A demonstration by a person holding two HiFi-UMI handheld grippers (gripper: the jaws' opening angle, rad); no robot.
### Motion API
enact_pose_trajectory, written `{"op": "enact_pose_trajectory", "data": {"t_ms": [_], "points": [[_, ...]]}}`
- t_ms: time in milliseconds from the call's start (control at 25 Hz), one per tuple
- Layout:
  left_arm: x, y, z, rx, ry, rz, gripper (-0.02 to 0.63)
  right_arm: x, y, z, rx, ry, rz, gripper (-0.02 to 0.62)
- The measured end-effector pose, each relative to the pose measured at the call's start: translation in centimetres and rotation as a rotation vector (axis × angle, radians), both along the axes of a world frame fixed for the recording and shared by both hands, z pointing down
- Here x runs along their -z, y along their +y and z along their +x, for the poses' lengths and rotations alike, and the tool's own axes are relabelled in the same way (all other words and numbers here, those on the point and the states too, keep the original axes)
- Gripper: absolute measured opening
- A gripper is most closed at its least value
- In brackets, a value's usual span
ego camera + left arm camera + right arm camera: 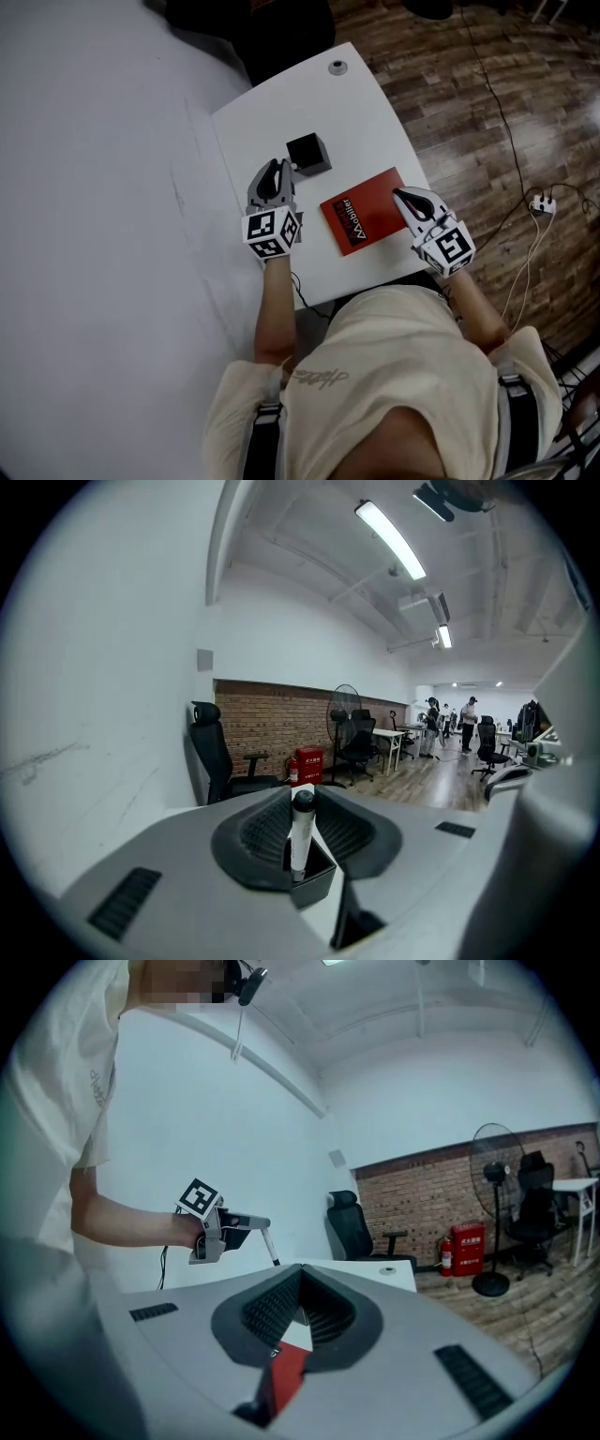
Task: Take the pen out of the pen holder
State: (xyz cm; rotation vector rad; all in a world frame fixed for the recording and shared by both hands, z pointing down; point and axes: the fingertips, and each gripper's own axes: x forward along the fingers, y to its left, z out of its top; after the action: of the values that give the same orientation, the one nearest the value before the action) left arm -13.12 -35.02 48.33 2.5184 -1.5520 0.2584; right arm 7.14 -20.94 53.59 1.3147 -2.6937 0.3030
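A white pen (301,834) with a black cap stands upright between the pads of my left gripper (302,803), which is shut on it. Just under the pen's lower end sits the black square pen holder (317,878); whether the tip is still inside I cannot tell. From the head view the left gripper (278,169) hangs beside the pen holder (308,153), on its near left. In the right gripper view the pen (270,1246) slants down from the left gripper (246,1226). My right gripper (401,195) hovers over the red book's right edge, its fingertips meeting, nothing held.
A red book (361,210) lies on the small white table (361,112), near the front edge. A small round grey fitting (337,67) sits at the table's far corner. A white wall runs along the left; wooden floor with cables lies to the right.
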Motion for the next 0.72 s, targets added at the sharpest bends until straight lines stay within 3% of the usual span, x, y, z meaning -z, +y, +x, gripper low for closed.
{"op": "enact_pose_trajectory", "data": {"t_ms": [720], "points": [[1.9,6.5,-5.8,0.114,0.052,0.021,0.089,4.7,0.1,-2.8,0.087,0.045,0.118,0.008]]}}
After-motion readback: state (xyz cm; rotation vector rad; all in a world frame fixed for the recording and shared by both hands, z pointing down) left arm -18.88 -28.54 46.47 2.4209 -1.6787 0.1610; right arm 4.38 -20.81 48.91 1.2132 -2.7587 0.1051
